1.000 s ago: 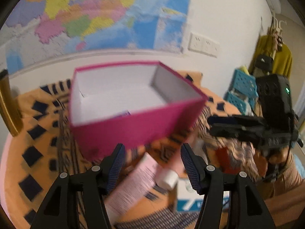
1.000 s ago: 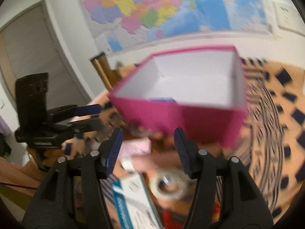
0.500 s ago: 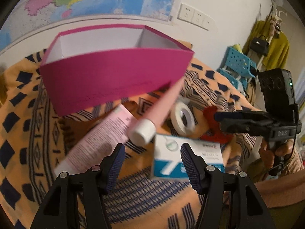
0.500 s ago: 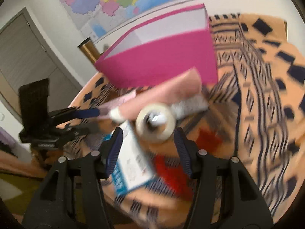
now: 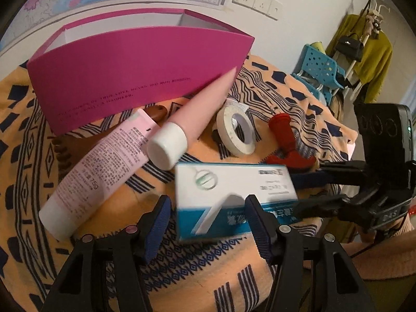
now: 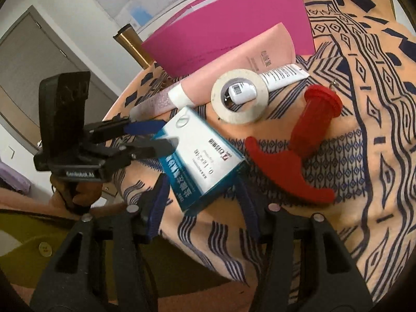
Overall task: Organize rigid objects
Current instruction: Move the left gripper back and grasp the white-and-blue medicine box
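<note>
A white-and-blue carton (image 5: 228,189) lies flat on the patterned cloth (image 5: 208,273). My left gripper (image 5: 208,221) is at one end of it and my right gripper (image 6: 202,202) straddles a corner of the carton (image 6: 205,156). Both pairs of jaws are closing, and no pad visibly presses on it. Behind it lie a pink tube with a white cap (image 5: 197,109), a paler tube (image 5: 104,161), a tape roll (image 5: 223,130) and a red plastic tool (image 5: 284,140). The open magenta box (image 5: 124,72) stands at the back.
A small white tube (image 6: 283,76) lies behind the tape roll (image 6: 244,117). A brown wooden piece (image 5: 156,111) sits under the tubes. The table edge runs close below both grippers. Blue plastic crates (image 5: 322,70) and a coat rack (image 5: 374,57) stand to the right, and a gold cylinder (image 6: 132,44) is behind the table.
Both grippers have dropped and tilted down from the magenta box toward the items in front of it. The white-and-blue carton now sits at their fingertips, and the right jaws look slightly narrower.
</note>
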Demonstrator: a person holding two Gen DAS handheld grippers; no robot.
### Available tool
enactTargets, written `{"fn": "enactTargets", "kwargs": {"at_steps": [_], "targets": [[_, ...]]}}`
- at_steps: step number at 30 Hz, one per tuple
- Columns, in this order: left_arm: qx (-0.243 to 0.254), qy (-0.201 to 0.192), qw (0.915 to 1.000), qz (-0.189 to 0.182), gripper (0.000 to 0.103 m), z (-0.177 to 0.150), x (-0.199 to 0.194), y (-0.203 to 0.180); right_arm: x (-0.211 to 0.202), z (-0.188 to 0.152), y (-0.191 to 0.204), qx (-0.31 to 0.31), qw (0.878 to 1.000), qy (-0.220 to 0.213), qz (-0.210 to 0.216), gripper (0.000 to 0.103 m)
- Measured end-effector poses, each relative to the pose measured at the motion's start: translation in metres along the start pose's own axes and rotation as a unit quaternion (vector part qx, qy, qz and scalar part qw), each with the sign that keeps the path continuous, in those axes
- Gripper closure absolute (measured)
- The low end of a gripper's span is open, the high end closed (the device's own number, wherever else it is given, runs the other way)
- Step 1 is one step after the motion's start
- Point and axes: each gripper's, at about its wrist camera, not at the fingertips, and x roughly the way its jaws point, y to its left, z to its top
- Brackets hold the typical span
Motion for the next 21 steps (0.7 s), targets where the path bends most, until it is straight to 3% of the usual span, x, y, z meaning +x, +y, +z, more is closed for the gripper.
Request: {"fn": "enactTargets", "kwargs": {"at_steps": [10,21], "targets": [[-0.037,-0.003,0.9991,0.021,0.044,-0.01,-0.013,0.011,0.018,0.016,0.015,-0.016,1.0,-0.008,-0.001,0.052],[-0.052,-0.032,0.9975,0.035,0.044,-0.005,-0.038,0.017,0.019,0.042,0.027,-0.046,0.999,-0.025,0.008,0.052]]}}
